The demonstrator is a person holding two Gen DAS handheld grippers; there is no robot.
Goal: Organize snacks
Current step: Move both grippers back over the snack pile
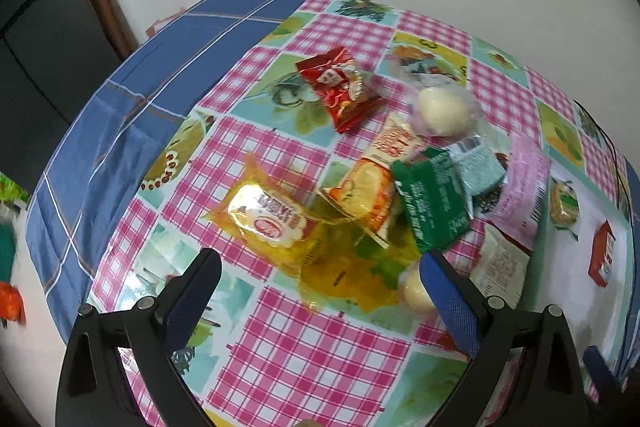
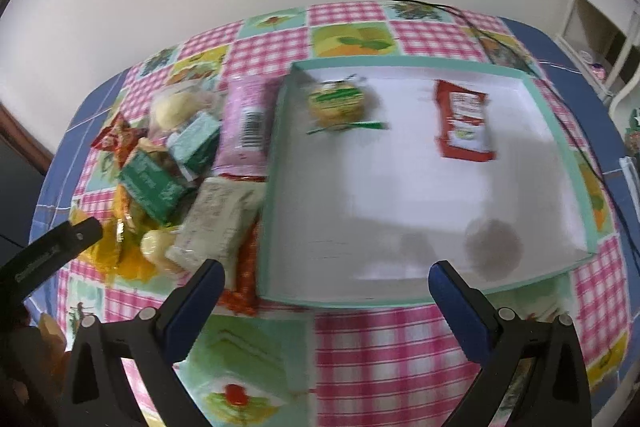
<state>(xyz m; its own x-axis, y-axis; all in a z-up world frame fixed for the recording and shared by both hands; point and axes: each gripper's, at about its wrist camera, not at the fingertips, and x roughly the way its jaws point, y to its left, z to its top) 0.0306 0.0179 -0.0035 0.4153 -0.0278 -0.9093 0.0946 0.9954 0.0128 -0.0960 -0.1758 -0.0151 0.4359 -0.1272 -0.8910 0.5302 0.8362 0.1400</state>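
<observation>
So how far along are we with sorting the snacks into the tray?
Early. Two snacks lie in the teal tray: a round green-labelled cake and a red packet. Nothing is in hand: the right gripper and left gripper are open and empty. The pile beside the tray remains.

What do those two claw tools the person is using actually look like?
Both look alike. The left gripper and the right gripper each have two black plastic fingers faced with dark blue textured pads, hinged on round silver pins to a black frame. No cables, hands or sleeves show.
</observation>
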